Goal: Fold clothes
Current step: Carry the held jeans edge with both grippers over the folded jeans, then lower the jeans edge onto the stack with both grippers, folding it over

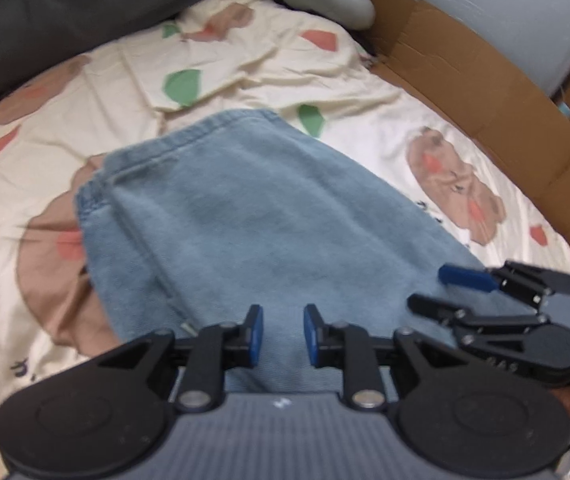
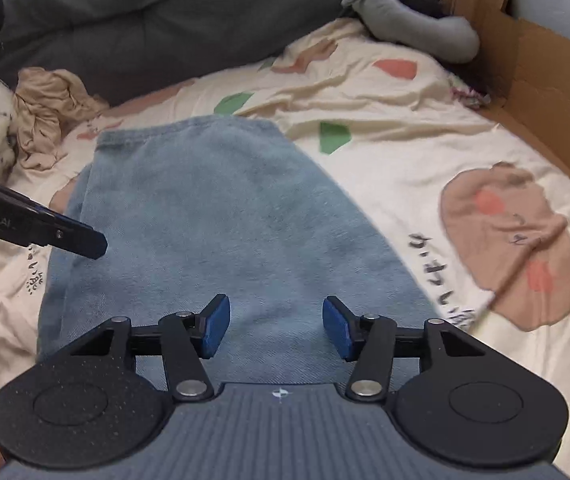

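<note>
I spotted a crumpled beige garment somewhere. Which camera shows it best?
The right wrist view: the crumpled beige garment lies in plain sight beside the folded blue denim piece. The left wrist view doesn't show it.

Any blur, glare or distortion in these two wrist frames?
Left wrist: soft motion blur over the denim garment and bedsheet; strong fisheye bending of the cardboard. Right wrist: sharper, though the sheet's right side smears; dark corner vignetting; even light, no glare.
</note>
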